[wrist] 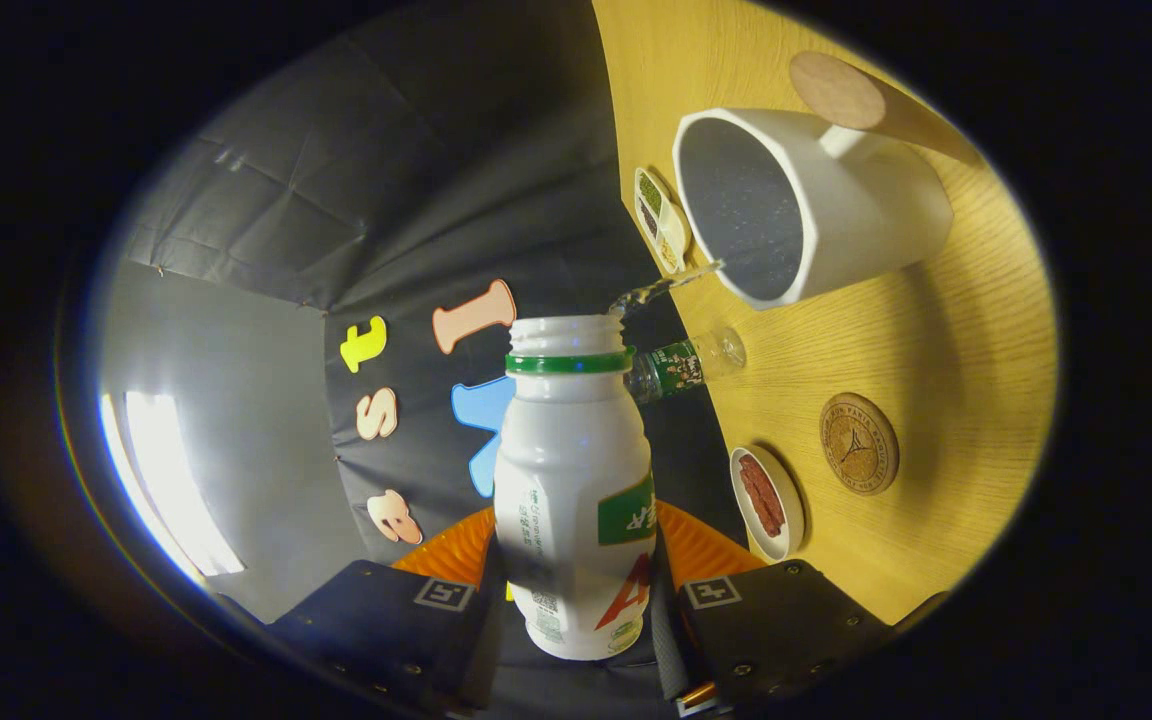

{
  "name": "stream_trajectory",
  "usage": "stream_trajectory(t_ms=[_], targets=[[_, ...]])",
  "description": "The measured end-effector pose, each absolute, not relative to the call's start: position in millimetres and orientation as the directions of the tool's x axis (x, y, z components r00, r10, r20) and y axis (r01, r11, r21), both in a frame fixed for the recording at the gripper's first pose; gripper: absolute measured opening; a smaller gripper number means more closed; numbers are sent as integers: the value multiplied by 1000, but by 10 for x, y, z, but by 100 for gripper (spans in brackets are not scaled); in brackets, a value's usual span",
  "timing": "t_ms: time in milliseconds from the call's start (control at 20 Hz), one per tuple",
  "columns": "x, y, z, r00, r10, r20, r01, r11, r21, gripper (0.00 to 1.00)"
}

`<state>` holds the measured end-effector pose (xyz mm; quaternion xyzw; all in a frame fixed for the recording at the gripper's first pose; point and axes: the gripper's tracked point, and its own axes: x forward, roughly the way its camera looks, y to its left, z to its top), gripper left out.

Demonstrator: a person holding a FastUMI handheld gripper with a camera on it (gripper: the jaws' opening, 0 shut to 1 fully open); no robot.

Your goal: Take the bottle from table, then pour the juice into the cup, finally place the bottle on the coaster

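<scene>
My gripper (576,610) is shut on a white plastic bottle (576,480) with a green neck ring and no cap; both fingers press on its lower body. The bottle is tipped over sideways relative to the wooden table (946,330). A thin stream of liquid (661,287) runs from its mouth into the white mug (796,205), whose dark inside faces me just beyond the bottle's mouth. A round cork coaster (858,443) with a printed emblem lies on the table beside the mug, off to the side of the bottle.
A small clear bottle with a green label (688,366) stands near the table's edge, just past the white bottle's neck. A small dish with red pieces (766,492) and a divided dish of condiments (661,218) sit along that edge. A plain cork disc (836,90) lies beyond the mug.
</scene>
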<state>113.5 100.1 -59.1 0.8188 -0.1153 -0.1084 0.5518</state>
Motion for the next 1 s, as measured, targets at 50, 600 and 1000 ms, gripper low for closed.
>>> stream_trajectory(t_ms=[50,600,1000], targets=[[1141,1001,-595,950,-309,-51,-70,-367,928,61],[1138,979,-564,947,-316,-54,-79,-394,916,61],[1117,912,-507,939,-340,-54,-106,-433,895,61]])
